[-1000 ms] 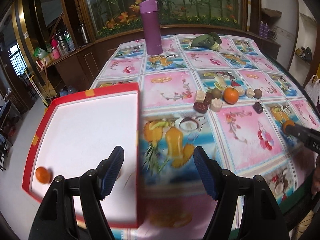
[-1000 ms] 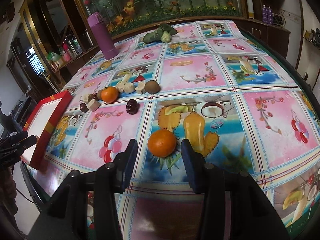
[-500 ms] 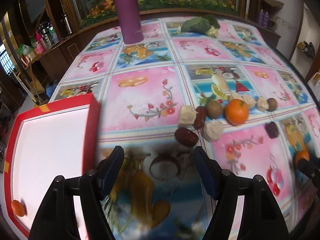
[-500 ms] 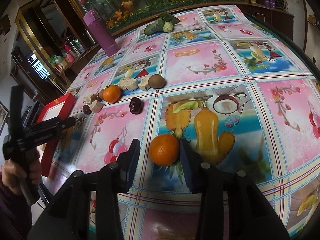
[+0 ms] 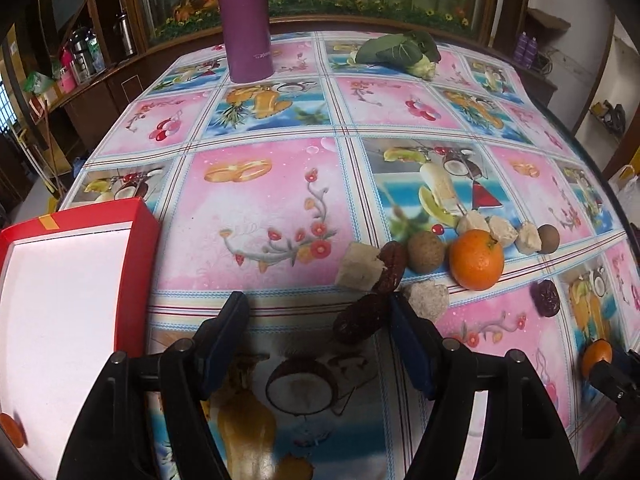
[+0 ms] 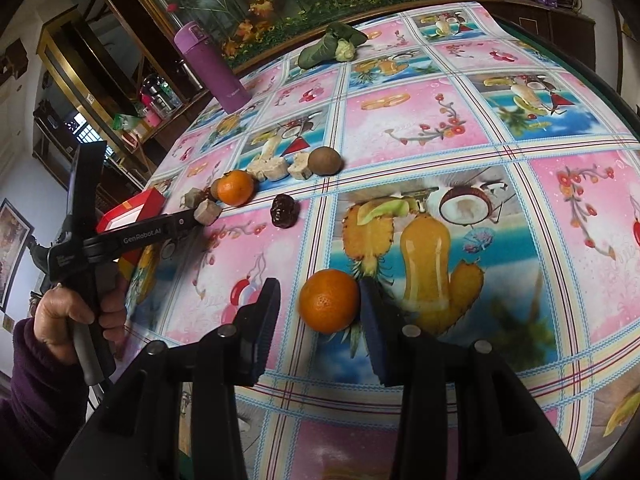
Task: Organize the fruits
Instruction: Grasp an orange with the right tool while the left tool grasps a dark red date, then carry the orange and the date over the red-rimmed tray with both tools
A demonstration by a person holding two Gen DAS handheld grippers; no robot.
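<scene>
In the left wrist view my left gripper [image 5: 316,332] hangs low over the tablecloth, its jaws closing. A dark red date [image 5: 362,318] lies between them, against the right finger, with the left pad well apart. Beyond it sit a second date [image 5: 394,266], pale chunks [image 5: 358,266], a brown round fruit [image 5: 426,252] and an orange [image 5: 476,258]. My right gripper [image 6: 320,320] straddles another orange [image 6: 329,300]; the right pad touches it and a gap shows at the left pad. The red tray [image 5: 136,216] at the left holds one orange [image 5: 12,432].
A purple flask [image 5: 246,20] and a leafy green vegetable [image 5: 396,52] stand at the table's far side. One more date [image 5: 545,298] lies apart on the right. A hand in a dark sleeve [image 6: 68,316] holds the left gripper. The table edge curves along the right.
My left gripper moved right and down, from over the tray to the fruit cluster, and a date now lies between its narrowing jaws. The right gripper's jaws narrowed around the orange.
</scene>
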